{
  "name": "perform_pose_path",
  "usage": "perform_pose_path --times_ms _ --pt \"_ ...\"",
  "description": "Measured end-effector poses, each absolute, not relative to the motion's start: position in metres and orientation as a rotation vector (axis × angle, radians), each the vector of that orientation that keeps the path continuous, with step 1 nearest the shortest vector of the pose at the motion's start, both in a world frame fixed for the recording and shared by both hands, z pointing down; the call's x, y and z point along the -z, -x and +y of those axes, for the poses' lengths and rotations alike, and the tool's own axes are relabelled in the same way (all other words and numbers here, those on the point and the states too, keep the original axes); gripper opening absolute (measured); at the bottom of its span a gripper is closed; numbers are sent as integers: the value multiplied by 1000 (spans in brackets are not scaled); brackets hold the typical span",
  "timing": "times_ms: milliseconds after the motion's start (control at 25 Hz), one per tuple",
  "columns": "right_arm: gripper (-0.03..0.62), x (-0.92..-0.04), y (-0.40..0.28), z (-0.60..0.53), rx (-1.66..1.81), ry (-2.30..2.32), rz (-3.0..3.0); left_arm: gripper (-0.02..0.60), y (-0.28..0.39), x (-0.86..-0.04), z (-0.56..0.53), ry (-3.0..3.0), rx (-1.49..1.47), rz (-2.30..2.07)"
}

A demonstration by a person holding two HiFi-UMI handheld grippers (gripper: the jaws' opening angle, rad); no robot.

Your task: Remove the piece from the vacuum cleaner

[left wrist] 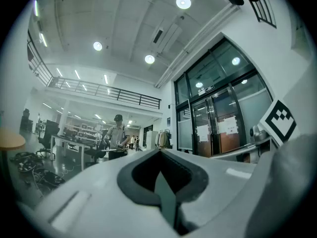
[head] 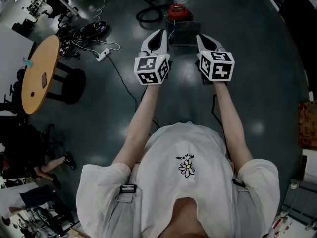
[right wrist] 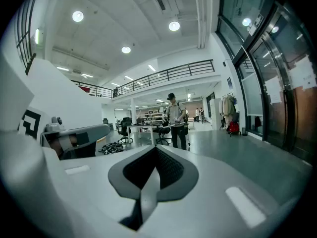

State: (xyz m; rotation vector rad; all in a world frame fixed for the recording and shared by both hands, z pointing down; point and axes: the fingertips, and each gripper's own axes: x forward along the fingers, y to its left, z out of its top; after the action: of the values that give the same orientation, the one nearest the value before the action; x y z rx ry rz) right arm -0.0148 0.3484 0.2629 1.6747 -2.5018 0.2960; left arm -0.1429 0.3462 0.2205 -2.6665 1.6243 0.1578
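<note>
A red vacuum cleaner [head: 177, 11] with a coiled black hose [head: 148, 15] sits on the dark floor at the top of the head view. A dark grey boxy part [head: 184, 33] lies just in front of it. My left gripper [head: 158, 37] and right gripper [head: 206, 41] are held out side by side at arm's length, on either side of that grey part and short of the vacuum. In the left gripper view the left gripper [left wrist: 159, 153] has its jaws together with nothing between them. The right gripper [right wrist: 155, 150] looks the same. Neither gripper view shows the vacuum.
A round wooden table [head: 42, 73] stands at the left, with a power strip and tangled cables [head: 103, 55] beside it. A cardboard box [head: 308, 125] is at the right edge. A person [right wrist: 176, 119] stands by desks far off. Glass doors [left wrist: 218, 120] are to the right.
</note>
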Motion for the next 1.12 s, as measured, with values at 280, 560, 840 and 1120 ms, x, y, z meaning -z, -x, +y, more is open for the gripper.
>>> perform_pose_path --times_ms 280,560,840,1120 --pt "25 -258 16 348 -292 -1676 -2519 0 144 -226 343 2680 -143 1629" --pt "25 -266 13 347 -320 -1692 -2527 0 147 -234 341 2686 -137 1648" --pt "26 -268 -4 344 -357 -1692 -2545 0 137 -237 337 2681 -129 1673" --pt "26 -290 -24 349 -419 -1662 -2585 0 130 -258 350 2663 -73 1718"
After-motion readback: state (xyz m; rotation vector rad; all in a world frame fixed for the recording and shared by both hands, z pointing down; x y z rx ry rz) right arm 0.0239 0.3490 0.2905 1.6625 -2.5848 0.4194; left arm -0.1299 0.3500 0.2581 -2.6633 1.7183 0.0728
